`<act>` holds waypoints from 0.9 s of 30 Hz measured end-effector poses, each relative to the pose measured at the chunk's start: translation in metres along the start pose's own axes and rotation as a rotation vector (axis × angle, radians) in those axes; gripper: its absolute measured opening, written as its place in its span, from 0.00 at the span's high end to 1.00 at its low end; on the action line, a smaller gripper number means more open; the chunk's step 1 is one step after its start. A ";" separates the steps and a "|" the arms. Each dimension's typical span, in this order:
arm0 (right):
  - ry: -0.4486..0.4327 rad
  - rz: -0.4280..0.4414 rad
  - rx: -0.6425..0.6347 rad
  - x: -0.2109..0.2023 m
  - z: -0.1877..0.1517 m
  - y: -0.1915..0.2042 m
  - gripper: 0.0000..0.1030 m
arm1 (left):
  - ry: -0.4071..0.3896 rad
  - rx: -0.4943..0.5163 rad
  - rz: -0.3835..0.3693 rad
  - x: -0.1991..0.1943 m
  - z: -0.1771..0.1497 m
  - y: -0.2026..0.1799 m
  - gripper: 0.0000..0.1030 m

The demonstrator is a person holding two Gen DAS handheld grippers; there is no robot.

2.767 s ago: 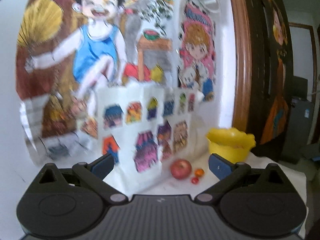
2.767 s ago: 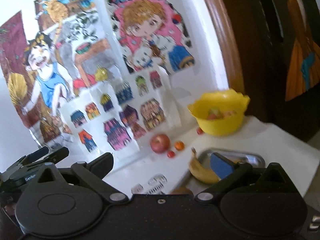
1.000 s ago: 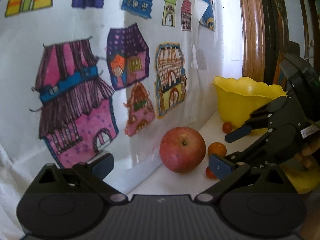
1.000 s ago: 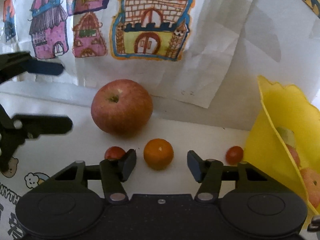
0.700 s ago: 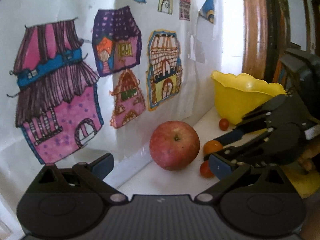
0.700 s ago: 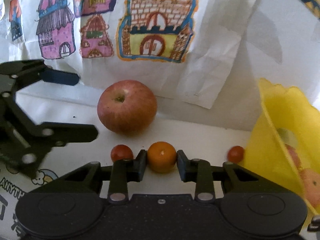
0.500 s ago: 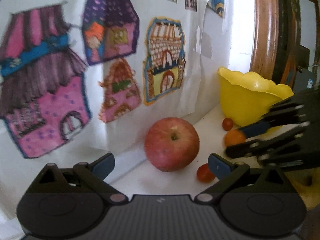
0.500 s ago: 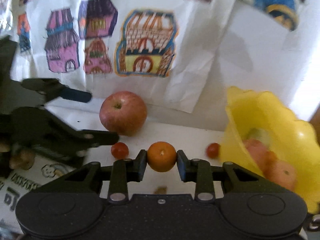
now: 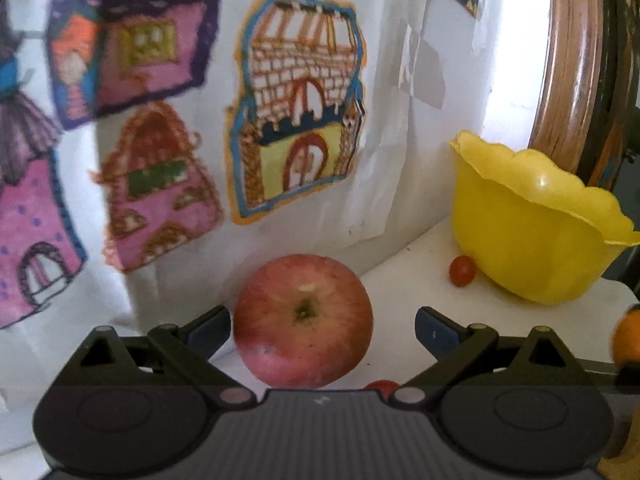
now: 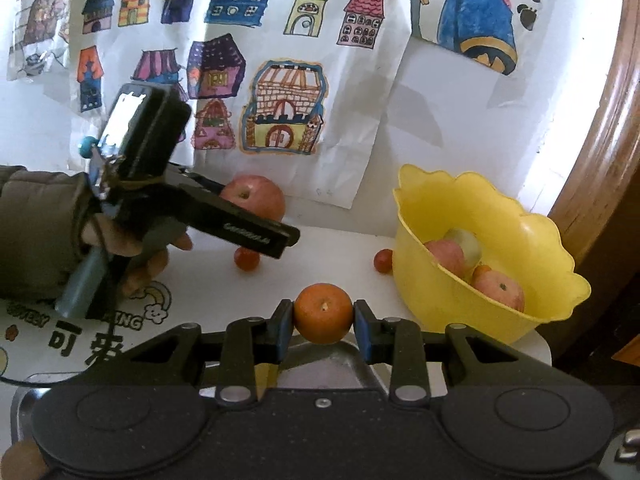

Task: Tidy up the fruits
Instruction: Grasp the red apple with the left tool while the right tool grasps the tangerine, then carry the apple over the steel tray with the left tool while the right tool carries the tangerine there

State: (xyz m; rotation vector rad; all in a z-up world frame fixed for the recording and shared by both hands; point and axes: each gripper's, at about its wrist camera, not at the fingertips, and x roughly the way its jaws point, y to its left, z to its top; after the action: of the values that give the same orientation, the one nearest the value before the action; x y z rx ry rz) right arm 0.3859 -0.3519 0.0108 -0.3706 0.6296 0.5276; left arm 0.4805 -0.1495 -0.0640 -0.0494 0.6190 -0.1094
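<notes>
A red apple (image 9: 303,320) sits on the white table by the wall, between the open fingers of my left gripper (image 9: 322,325), untouched on either side. My right gripper (image 10: 323,322) is shut on a small orange (image 10: 323,313) and holds it above the table, left of the yellow bowl (image 10: 532,300). The bowl holds several fruits, apples among them (image 10: 498,289). The apple (image 10: 256,197) and the left gripper (image 10: 256,236) also show in the right wrist view. The orange (image 9: 626,338) shows at the right edge of the left wrist view.
Cherry tomatoes lie on the table: one by the bowl (image 9: 462,271), one under the left gripper (image 10: 246,259). Children's drawings (image 9: 296,108) hang on the wall behind. A metal tray (image 10: 332,364) lies below my right gripper. A wooden frame (image 9: 568,60) stands at the right.
My right gripper closed on the orange, lifted it and drew back toward the bowl. My left gripper moved in until the apple sits between its open fingers.
</notes>
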 end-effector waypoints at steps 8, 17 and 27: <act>-0.013 0.024 0.016 -0.003 -0.005 0.002 0.67 | -0.006 -0.003 0.043 0.008 0.000 -0.011 0.12; -0.019 0.032 0.021 -0.003 -0.005 0.002 0.67 | 0.022 -0.072 0.026 0.018 -0.002 -0.003 0.28; -0.053 0.031 0.082 -0.009 -0.016 0.009 0.67 | 0.011 -0.104 -0.001 0.009 -0.011 0.003 0.29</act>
State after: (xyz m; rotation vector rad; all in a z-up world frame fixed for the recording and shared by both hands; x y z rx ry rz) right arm 0.3674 -0.3556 0.0028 -0.2692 0.6047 0.5375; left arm 0.4815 -0.1473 -0.0779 -0.1500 0.6358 -0.0783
